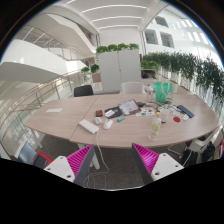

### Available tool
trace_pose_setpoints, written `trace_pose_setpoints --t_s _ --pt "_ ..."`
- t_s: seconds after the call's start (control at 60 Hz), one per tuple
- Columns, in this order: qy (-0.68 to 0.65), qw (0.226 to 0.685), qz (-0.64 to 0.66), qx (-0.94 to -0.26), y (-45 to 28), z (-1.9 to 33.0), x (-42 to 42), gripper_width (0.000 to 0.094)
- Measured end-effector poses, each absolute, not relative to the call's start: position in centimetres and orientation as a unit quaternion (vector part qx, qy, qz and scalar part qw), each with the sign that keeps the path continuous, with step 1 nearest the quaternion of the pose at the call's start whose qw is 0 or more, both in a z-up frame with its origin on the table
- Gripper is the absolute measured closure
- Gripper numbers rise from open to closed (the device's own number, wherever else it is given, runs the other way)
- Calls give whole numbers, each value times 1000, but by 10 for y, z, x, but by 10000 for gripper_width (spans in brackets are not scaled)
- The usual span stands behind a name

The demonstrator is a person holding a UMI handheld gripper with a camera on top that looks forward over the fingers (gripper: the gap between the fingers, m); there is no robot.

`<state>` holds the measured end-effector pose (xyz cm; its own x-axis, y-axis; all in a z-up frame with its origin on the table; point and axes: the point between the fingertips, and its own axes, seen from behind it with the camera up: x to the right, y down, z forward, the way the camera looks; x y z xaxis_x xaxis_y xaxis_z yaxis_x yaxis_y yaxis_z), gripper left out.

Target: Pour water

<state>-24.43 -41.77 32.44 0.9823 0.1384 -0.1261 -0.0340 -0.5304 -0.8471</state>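
Note:
My gripper (113,160) is open and empty, its two magenta pads (80,161) spread wide apart with only dark floor between them. It is well back from a long oval wooden table (70,118). On the table, beyond the right finger, stands a pale cup or glass (154,127), and a green pitcher-like object (162,92) stands at the table's far right. Nothing is between the fingers.
The table holds papers, a laptop (128,106), a white keyboard-like object (89,126) and small items. Dark chairs (84,90) stand behind it. White cabinets (120,70) with plants on top and a plant row (185,66) lie beyond. A thin cable lies on the floor.

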Motion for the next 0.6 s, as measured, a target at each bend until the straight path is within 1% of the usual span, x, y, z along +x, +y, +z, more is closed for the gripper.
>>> trace_pose_setpoints --t_s 0.067,0.083,0.1,0.117,0.133,0.15,0.167,0.317,0.383,0.467,0.6 --pt "-33 492 81 -866 -411 324 -239 109" --pt "-34 493 79 -866 -414 337 -227 108" --pt "-30 497 77 -864 -413 324 -252 111" --pt "-29 497 75 -864 -418 335 -247 111" --pt "-27 500 72 -863 -411 322 -252 111" --pt "-25 501 71 -862 -410 321 -252 111" --pt "-24 501 70 -862 -415 332 -245 112" --pt "-18 528 48 -848 -393 316 -209 112" --pt "-23 549 23 -835 -372 302 -179 111" --pt "-24 576 -9 -817 -336 277 -140 113" --pt "-18 599 -30 -800 -260 215 -89 115"
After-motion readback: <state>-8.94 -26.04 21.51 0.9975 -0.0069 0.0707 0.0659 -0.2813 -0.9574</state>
